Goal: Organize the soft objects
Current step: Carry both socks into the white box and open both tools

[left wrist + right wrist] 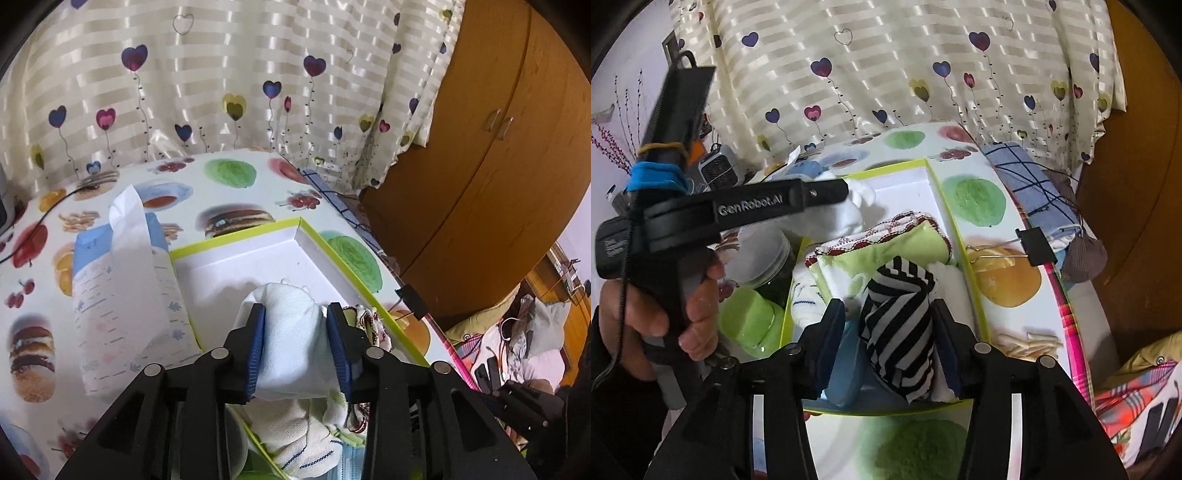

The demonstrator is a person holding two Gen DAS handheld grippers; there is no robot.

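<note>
Behind food-print table — heart curtain, wooden wardrobe at right.

Both views bright, even indoor light on my feeds. Sheen on the curtain stripes, soft shadows inside the white box. Heavy fisheye bending, black corners. Hand and near edges slightly blurred.

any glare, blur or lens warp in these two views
Left wrist: fisheye bends the wardrobe into a curve, sheen glares off the curtain, the tissue pack looks slightly soft. Right wrist: same barrel warp with dark corners, and the hand at the edge is blurred.
</note>
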